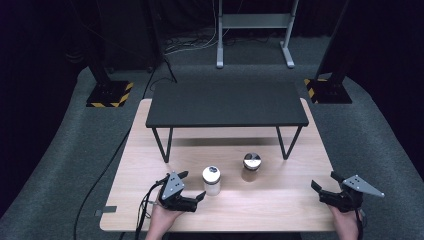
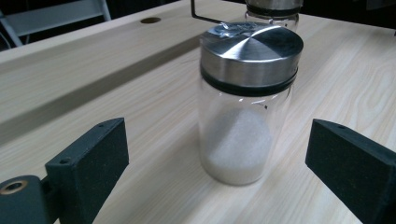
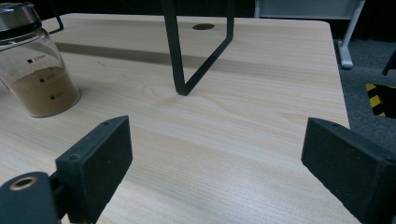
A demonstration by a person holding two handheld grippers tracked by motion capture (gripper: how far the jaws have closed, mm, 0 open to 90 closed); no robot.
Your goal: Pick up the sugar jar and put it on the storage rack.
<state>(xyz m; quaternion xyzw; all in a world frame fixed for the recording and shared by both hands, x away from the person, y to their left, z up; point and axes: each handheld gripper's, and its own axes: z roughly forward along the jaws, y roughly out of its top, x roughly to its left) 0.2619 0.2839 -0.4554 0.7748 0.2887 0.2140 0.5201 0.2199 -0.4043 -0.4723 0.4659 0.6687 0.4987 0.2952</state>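
L gripper (image 1: 187, 186) wide open, nothing held, just beside white-powder jar (image 1: 211, 180) on its near-left side. In left gripper view, jar (image 2: 245, 100) dead ahead between the spread jaws, not touching either. Jar upright, long axis vertical, steel lid on top. R gripper (image 1: 327, 187) also open, empty, well apart to jar's right; brown-powder jar (image 1: 251, 167) just behind-right on worktop (image 1: 280, 210). L clearly nearer, so likely straight push fwd, then close.

The high view looks forward and down over the pale wooden desk (image 1: 280, 200); both gripper views skim close above it.
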